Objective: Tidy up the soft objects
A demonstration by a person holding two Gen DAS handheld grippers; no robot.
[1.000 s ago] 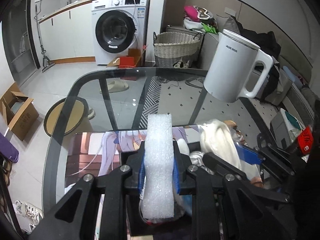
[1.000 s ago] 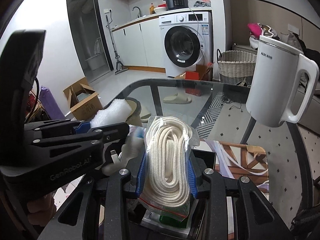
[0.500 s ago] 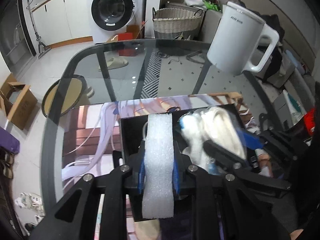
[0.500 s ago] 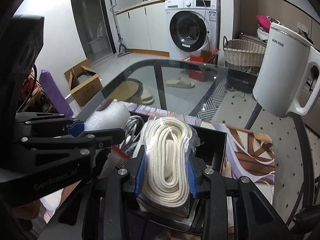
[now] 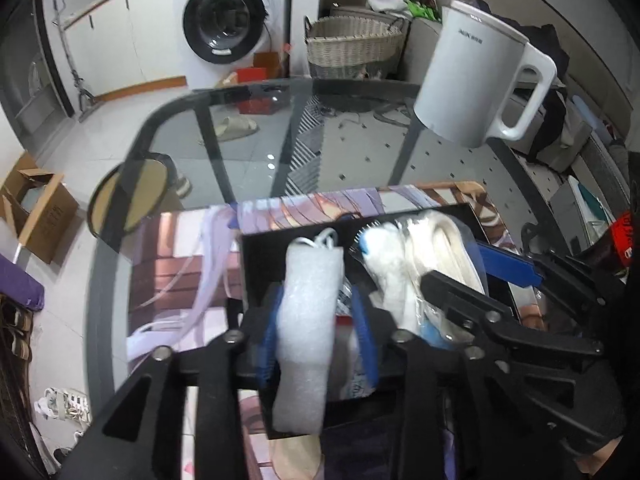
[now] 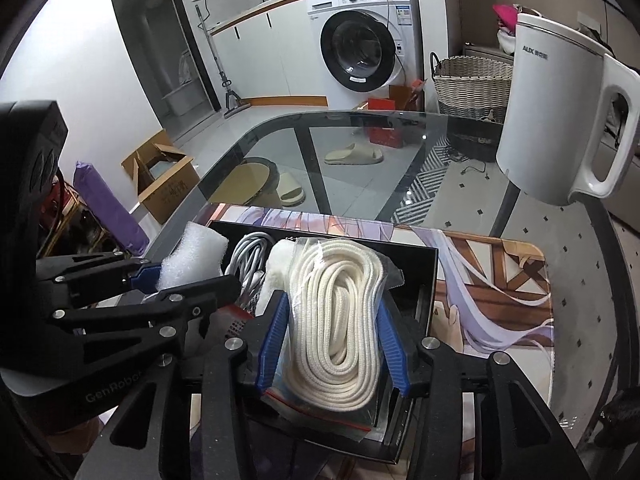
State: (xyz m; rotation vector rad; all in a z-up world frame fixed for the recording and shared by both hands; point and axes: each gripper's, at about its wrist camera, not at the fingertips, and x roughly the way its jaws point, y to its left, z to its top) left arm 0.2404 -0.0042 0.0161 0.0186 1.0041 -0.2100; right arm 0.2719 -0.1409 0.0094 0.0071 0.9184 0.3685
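My left gripper point(image 5: 316, 324) is shut on a white foam strip point(image 5: 308, 320) and holds it over the left side of a black box point(image 5: 260, 264). My right gripper point(image 6: 332, 340) is shut on a clear bag of coiled white rope point(image 6: 340, 316) over the same black box point(image 6: 424, 264). In the right wrist view the foam strip point(image 6: 192, 256) and the left gripper point(image 6: 168, 280) are at the left. Grey cables point(image 6: 248, 252) and a white roll point(image 6: 276, 268) lie in the box. In the left wrist view the rope bag point(image 5: 436, 248) is at the right.
The box stands on a printed anime mat point(image 6: 500, 280) on a glass table point(image 5: 360, 152). A white kettle point(image 5: 476, 76) stands at the table's far right, also in the right wrist view point(image 6: 560, 120). A washing machine point(image 5: 228, 28), wicker basket point(image 5: 352, 44) and cardboard box point(image 6: 164, 176) are beyond.
Both grippers have tipped down toward the black box with their loads still held; the box interior has come into view beneath them.
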